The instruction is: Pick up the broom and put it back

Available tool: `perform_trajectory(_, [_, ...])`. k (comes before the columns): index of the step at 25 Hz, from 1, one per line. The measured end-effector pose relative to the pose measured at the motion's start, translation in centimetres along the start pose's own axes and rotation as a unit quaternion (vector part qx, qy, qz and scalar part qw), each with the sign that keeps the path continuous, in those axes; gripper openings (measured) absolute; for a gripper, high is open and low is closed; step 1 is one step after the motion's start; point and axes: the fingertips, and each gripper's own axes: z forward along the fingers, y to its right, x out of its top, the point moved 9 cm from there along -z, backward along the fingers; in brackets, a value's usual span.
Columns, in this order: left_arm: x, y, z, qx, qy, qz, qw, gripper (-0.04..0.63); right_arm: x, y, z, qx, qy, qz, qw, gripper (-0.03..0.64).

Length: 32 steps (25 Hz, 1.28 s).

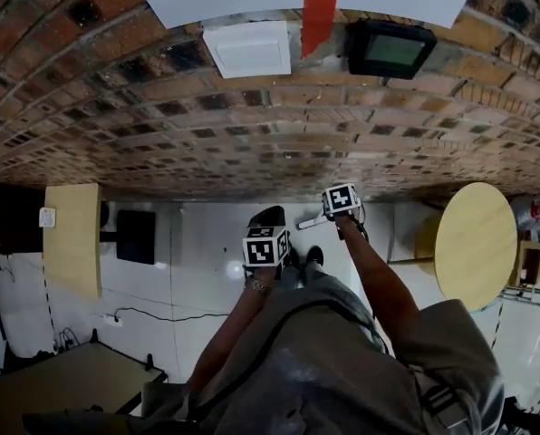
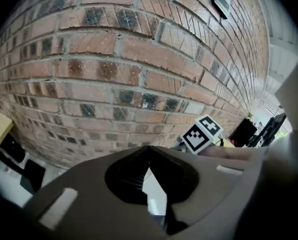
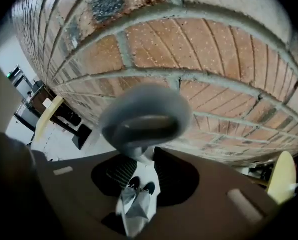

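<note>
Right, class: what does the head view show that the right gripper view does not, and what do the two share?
Only the head view: the white box and black screen on the wall, plus the marker cube at left and the one at right. Only the right gripper view: a blurred grey ring, its stem gripped in the right claw. Both: the brick wall and the round wooden table.
</note>
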Motion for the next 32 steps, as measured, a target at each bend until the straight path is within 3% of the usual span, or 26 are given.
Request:
perform_trajectory(4, [-2.7,0.7,-0.2,0.015,-0.018,-0.007,0.9997,-0.026,2.5,2.2,1.3,-0.002,0.041,0.004,0.999,0.106])
perform_trajectory(8, [-4.7,1.3,-1.3,0.013,-0.028,-0.004,0.9995,-0.025,3.1,2.7,1.9,0.011,0.058,0.022,0.998,0.172])
perform_trajectory(14, [-5.2,0.5,-4.1,0.015,-0.002,0.005,0.9999,-0.025,0.7,1.3,-2.1,-0.024,0.1,0.038,0.994,0.179])
perform_trajectory(16, [-5.4,0.2,-5.1,0.006,0.011,0.01,0.9999,-0.025,-1.0,-0.8,-4.9,-0.014,0.129,0.051,0.99,0.165])
perform_trajectory(19, [-6.5,0.0,-6.5,-0.013,0.02,0.02,0.9995,-0.025,-3.8,-5.3,-9.5,0.018,0.18,0.075,0.981,0.001])
perform_trajectory(23, [-9.7,0.0,-9.2,-0.032,0.015,0.03,0.9989,-0.025,-9.1,-12.7,-14.1,0.049,0.204,0.09,0.974,-0.005])
perform_trajectory(27, [-12.5,0.2,-11.7,-0.052,0.018,0.029,0.9981,-0.025,-13.8,-19.1,-17.6,0.064,0.203,0.067,0.975,-0.022])
perform_trajectory(32, [-15.4,1.4,-14.3,-0.071,0.015,0.03,0.9969,-0.025,-17.8,-23.1,-20.9,0.066,0.198,0.034,0.977,-0.025])
